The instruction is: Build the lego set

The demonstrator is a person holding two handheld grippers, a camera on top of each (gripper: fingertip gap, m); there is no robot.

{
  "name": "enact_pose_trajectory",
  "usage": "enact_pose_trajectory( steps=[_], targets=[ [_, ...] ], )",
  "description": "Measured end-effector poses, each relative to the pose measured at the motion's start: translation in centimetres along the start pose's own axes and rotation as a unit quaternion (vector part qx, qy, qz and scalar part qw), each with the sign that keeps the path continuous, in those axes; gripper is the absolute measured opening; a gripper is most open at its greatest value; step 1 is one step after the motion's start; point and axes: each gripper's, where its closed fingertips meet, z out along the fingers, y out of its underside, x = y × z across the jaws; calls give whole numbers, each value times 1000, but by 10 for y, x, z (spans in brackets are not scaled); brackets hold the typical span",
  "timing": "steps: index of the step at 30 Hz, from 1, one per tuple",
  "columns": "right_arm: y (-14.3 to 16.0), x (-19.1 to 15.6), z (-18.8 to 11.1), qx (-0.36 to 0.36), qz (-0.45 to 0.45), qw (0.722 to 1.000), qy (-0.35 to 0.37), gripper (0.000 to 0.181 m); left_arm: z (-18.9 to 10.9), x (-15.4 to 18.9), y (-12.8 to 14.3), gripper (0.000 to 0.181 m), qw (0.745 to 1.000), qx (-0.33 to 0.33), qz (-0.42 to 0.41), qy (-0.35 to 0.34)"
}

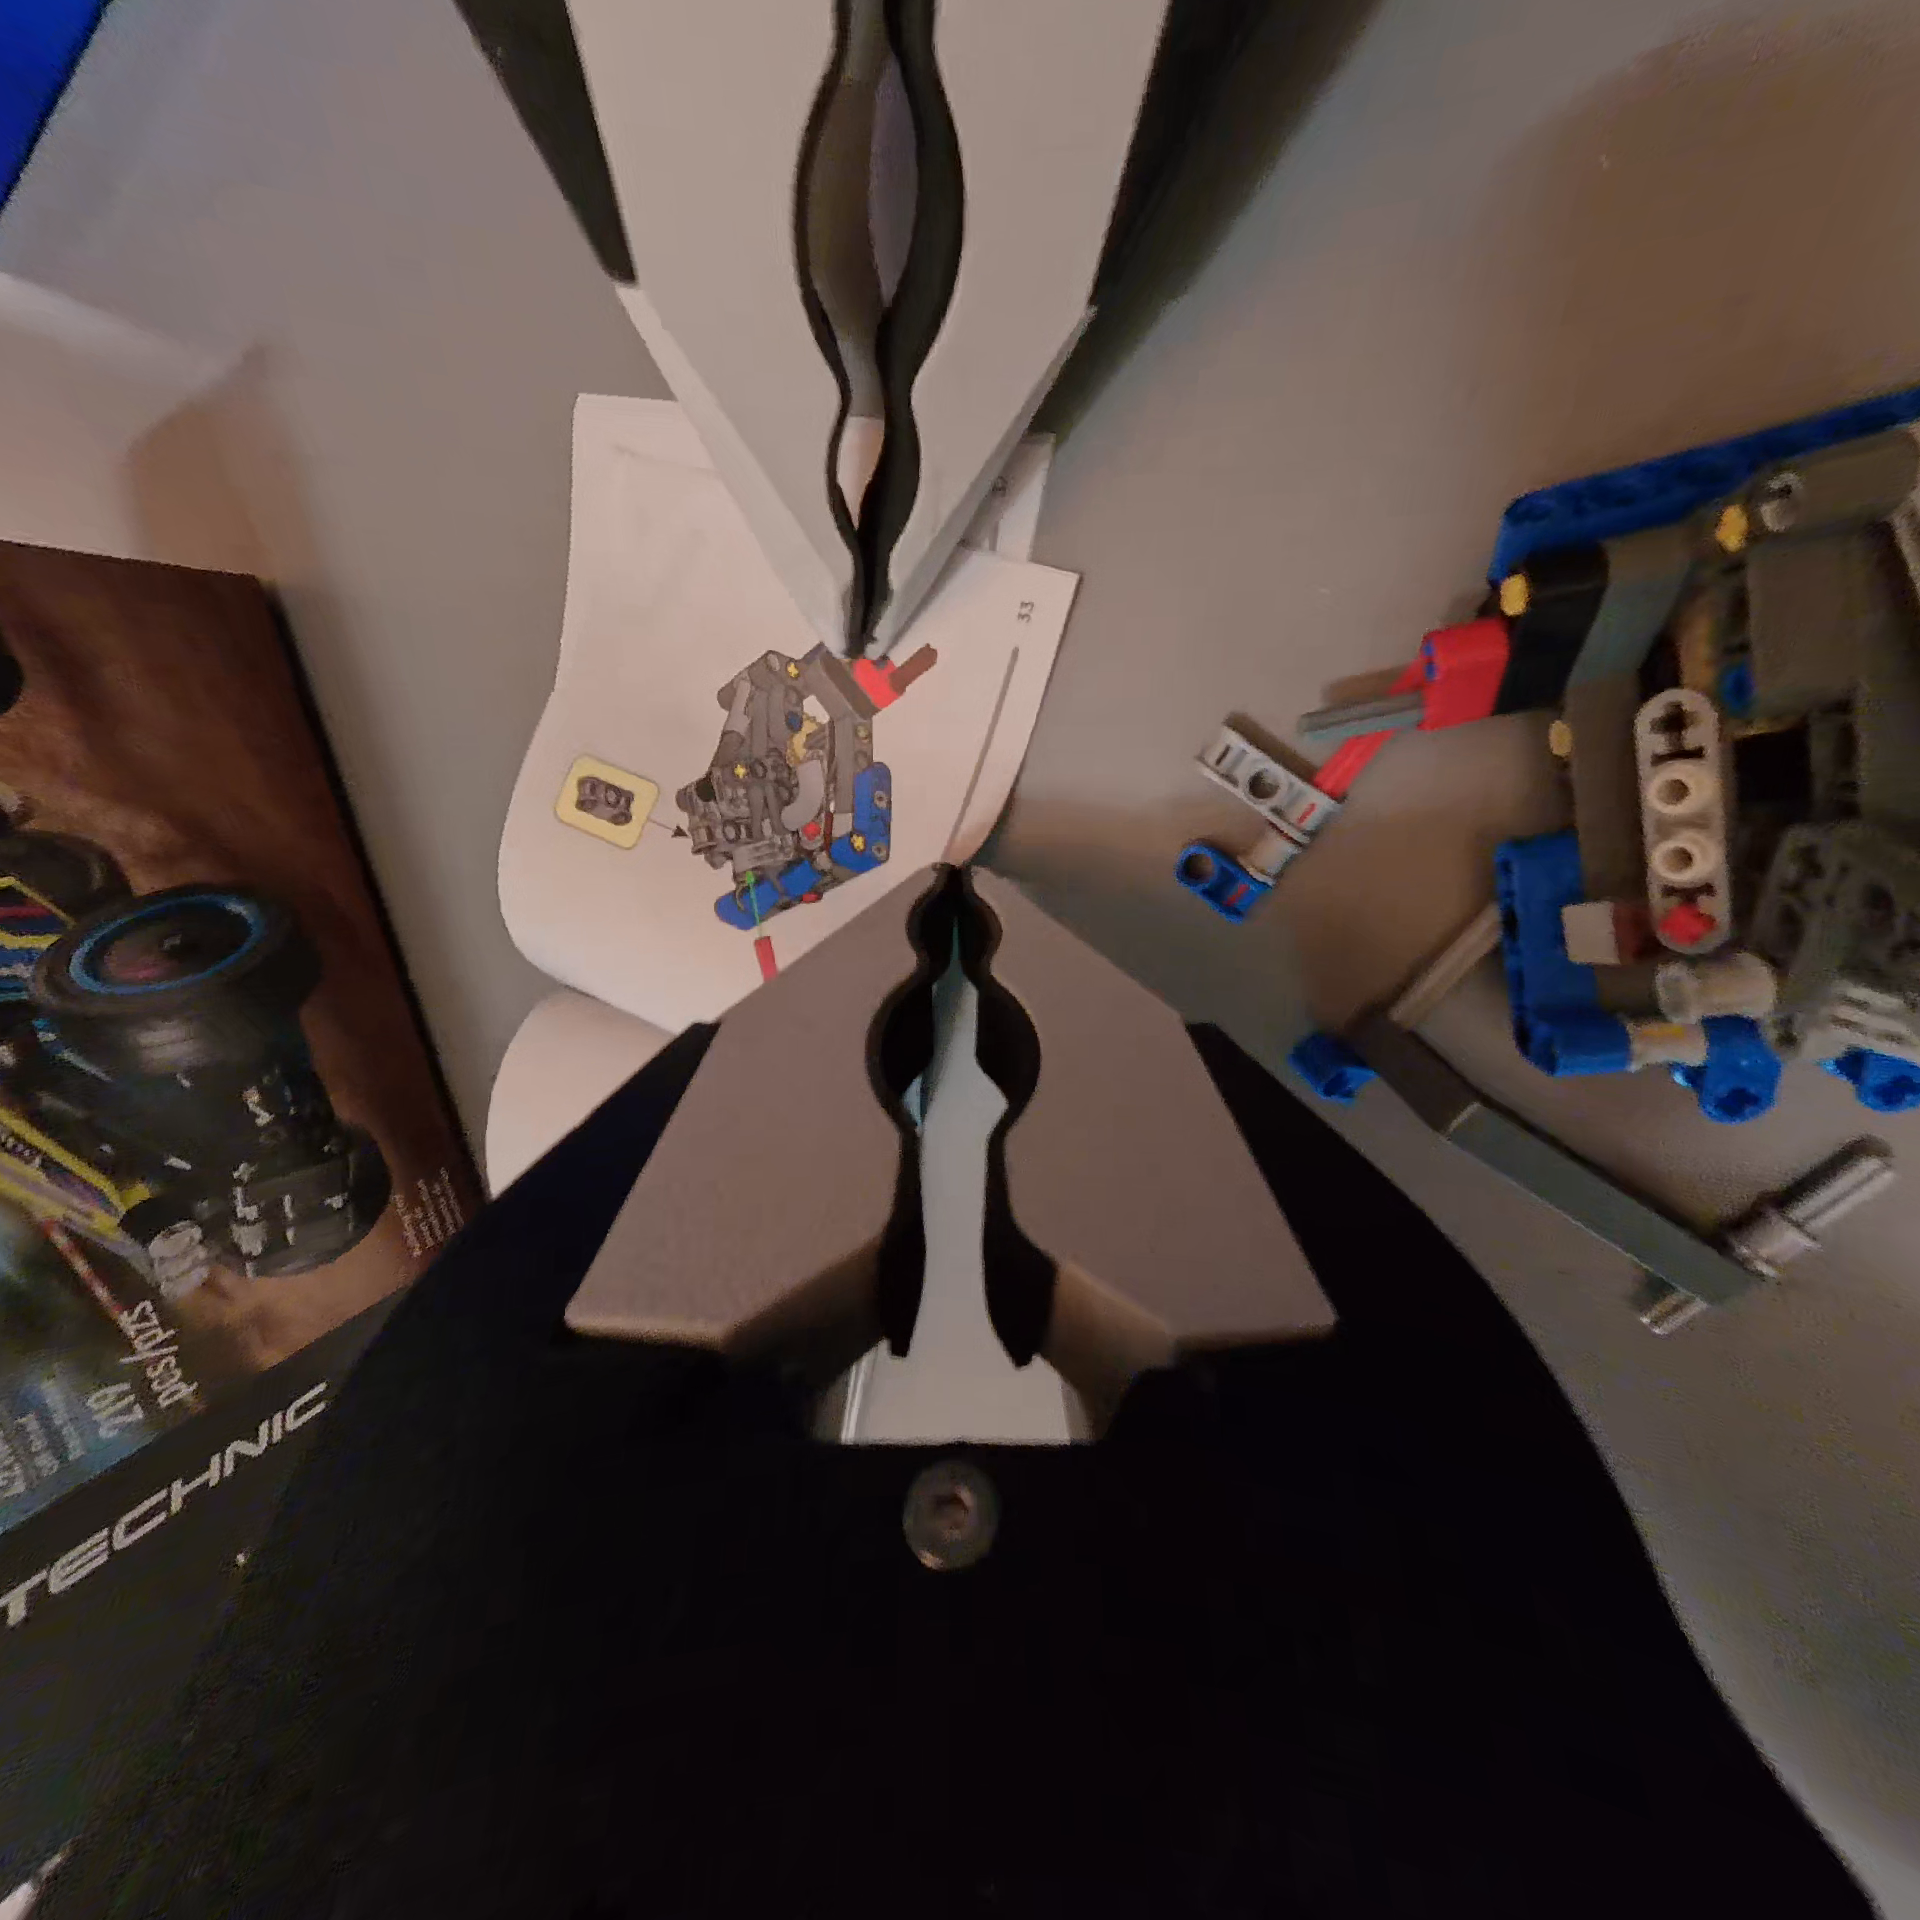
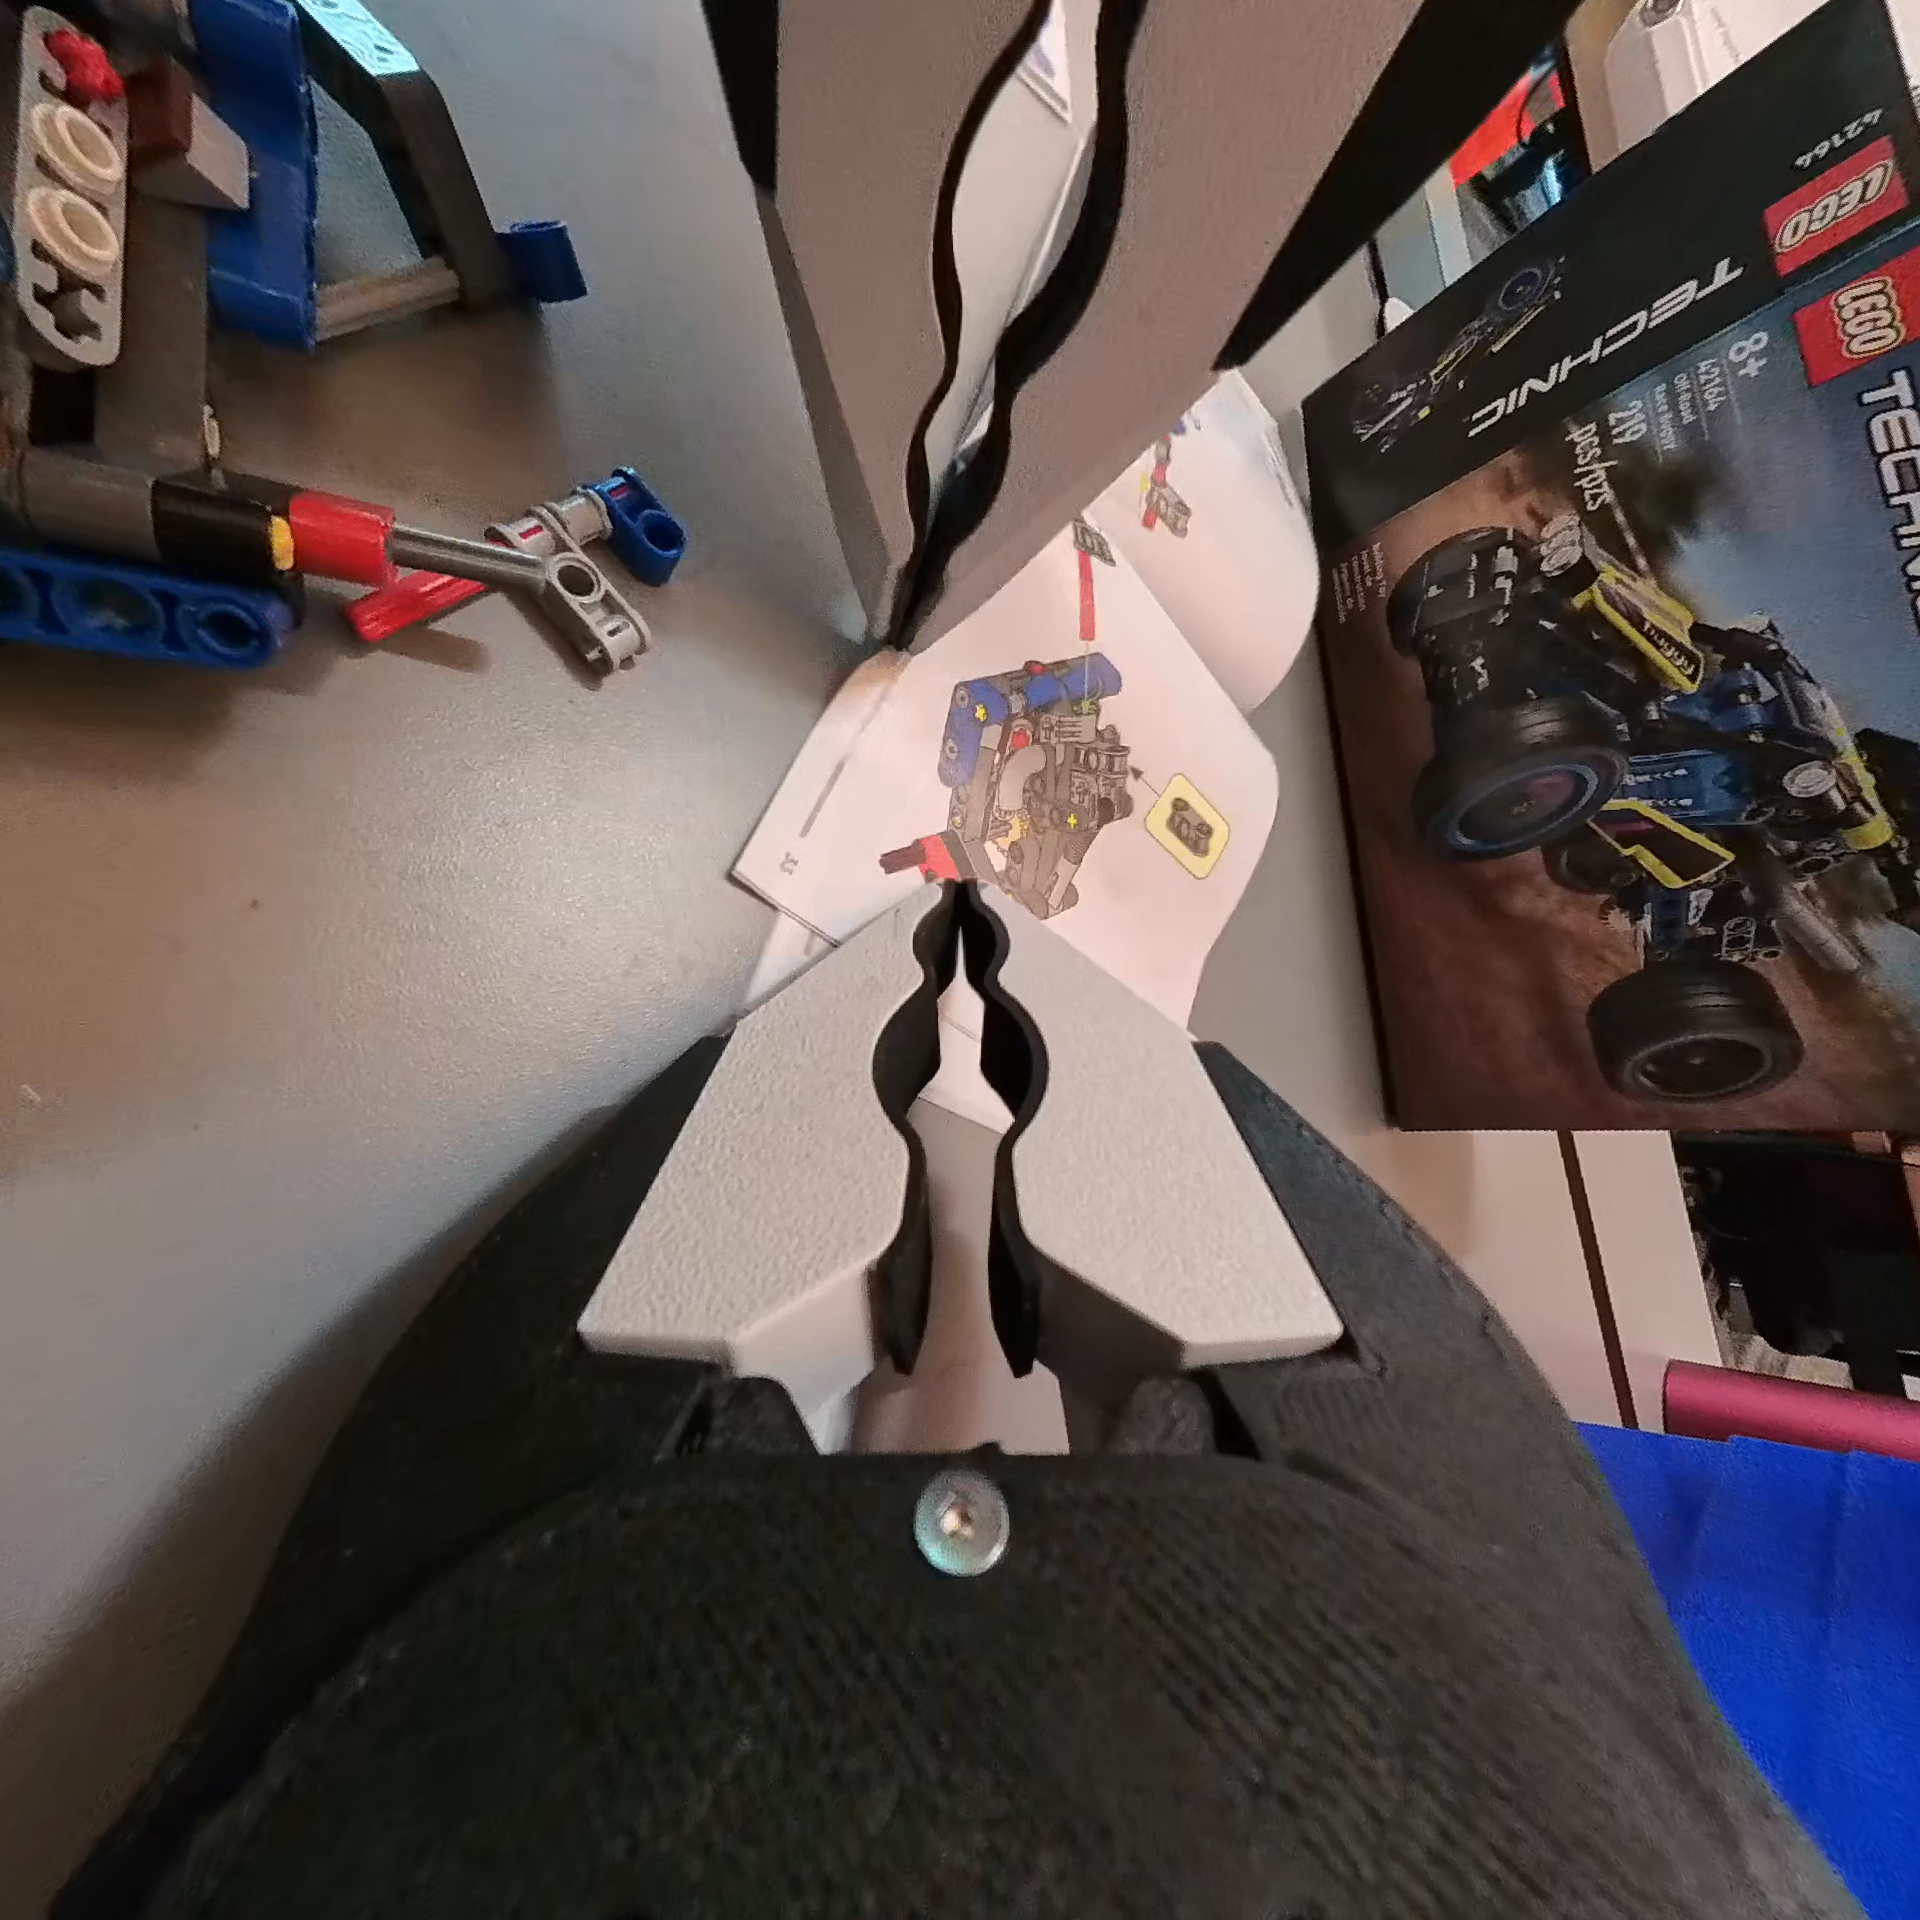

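An open instruction booklet lies on the grey table, and it also shows in the right wrist view. My left gripper is shut at the page's outer edge and seems to pinch it; from the right wrist view the edge curls up at its tips. My right gripper is shut and empty, tips on or just over the printed drawing, facing the left one. The partly built blue and grey model lies to the side, apart from both grippers.
The set's box lies beside the booklet. A small grey and blue connector piece and a long grey beam lie by the model. A blue sheet and a pink bar are at the table edge. Across from one pair of fingers to the other is roughly 5 cm.
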Motion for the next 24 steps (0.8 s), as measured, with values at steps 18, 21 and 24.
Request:
enact_pose_trajectory(
  steps=[18,21,24],
  targets=[
    [23,23,-1,-54,100,992,51,0,-8,-3,-7,1,983,112,-143,-13],
    [21,21,-1,-50,70,995,54,0,-21,-9,-32,7,974,170,-152,9],
    [20,18,0,-60,16,996,64,0,-14,-29,-43,0,970,180,-163,-16]
  ],
)
